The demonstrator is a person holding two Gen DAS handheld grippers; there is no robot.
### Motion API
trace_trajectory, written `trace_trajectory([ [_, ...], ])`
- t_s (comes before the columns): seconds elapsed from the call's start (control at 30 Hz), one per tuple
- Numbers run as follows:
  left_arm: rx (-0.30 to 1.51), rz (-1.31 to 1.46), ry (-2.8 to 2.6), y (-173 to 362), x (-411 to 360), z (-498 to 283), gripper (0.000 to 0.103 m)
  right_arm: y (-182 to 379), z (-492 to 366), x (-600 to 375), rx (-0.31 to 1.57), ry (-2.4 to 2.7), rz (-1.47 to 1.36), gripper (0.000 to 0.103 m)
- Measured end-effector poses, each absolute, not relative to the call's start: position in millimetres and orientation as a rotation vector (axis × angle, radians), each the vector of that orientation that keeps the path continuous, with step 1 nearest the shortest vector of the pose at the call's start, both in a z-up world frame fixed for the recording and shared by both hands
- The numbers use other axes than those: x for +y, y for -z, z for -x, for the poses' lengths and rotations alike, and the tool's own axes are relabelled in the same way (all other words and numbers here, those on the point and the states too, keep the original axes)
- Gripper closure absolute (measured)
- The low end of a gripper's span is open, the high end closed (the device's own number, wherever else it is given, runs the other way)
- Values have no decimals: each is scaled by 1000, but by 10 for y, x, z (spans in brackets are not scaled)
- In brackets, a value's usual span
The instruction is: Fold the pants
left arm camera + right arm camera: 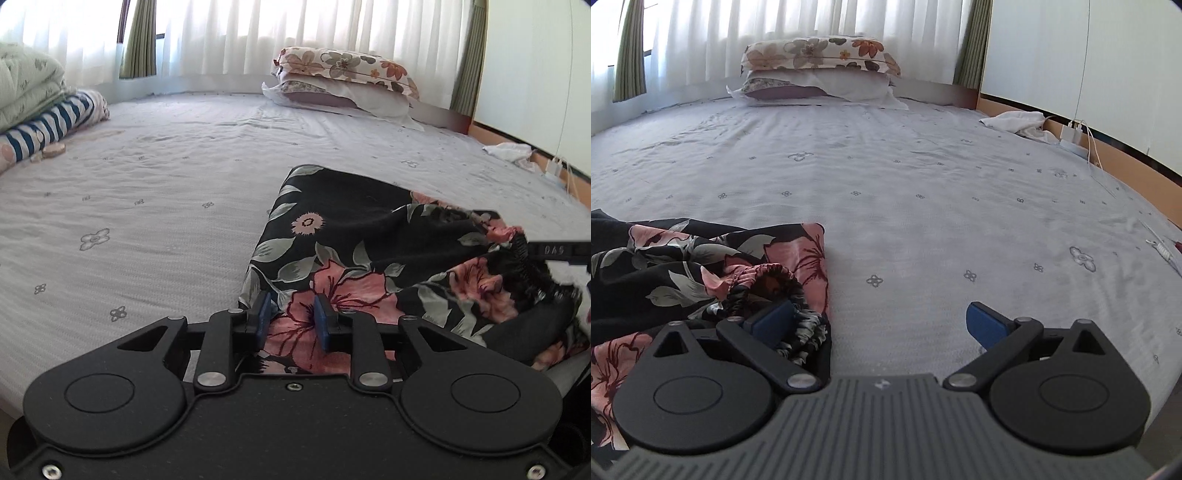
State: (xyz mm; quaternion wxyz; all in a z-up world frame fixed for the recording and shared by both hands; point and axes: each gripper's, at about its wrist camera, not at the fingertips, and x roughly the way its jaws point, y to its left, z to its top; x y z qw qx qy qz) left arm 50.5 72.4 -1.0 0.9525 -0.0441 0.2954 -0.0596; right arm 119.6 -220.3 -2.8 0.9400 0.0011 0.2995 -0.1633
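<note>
The black pants (343, 236) with pink flowers and grey leaves lie folded on the bed, bunched at their right end. My left gripper (292, 314) hangs low over their near left corner. Its blue pads (263, 314) stand a narrow gap apart with flowered cloth in the gap, and I cannot tell whether they press on it. In the right wrist view the pants (665, 258) fill the lower left. My right gripper (875, 325) is wide open over bare sheet, and its left pad (774, 321) lies against the gathered waistband (768, 275). A black fingertip (554, 251) shows at the right edge of the left wrist view.
The bed's pale grey sheet (147, 221) spreads wide to the left and beyond the pants. Stacked floral pillows (343, 79) sit at the head under white curtains. A striped bolster (48, 125) and a green quilt lie far left. White cloth (1015, 122) and charger cables (1075, 134) sit at the right edge.
</note>
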Motion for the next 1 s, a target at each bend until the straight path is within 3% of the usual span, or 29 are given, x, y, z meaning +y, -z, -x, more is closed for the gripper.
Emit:
trace_trajectory([
  [0.17, 573, 152, 146, -290, 912, -759, 75, -214, -1050, -2027, 522, 299, 94, 0],
  [0.37, 607, 86, 259, -592, 838, -1495, 74, -471, -796, -1964, 429, 128, -7, 0],
  [0.63, 776, -64, 158, -194, 433, -2549, 78, -199, -754, -1571, 520, -121, -34, 21],
  [0.87, 728, -126, 45, -59, 437, -2714, 69, 54, -788, -1585, 561, -87, -29, 24],
  [1.0, 684, -174, 31, -183, 402, -2546, 68, 47, -745, -1667, 519, -34, -38, 22],
])
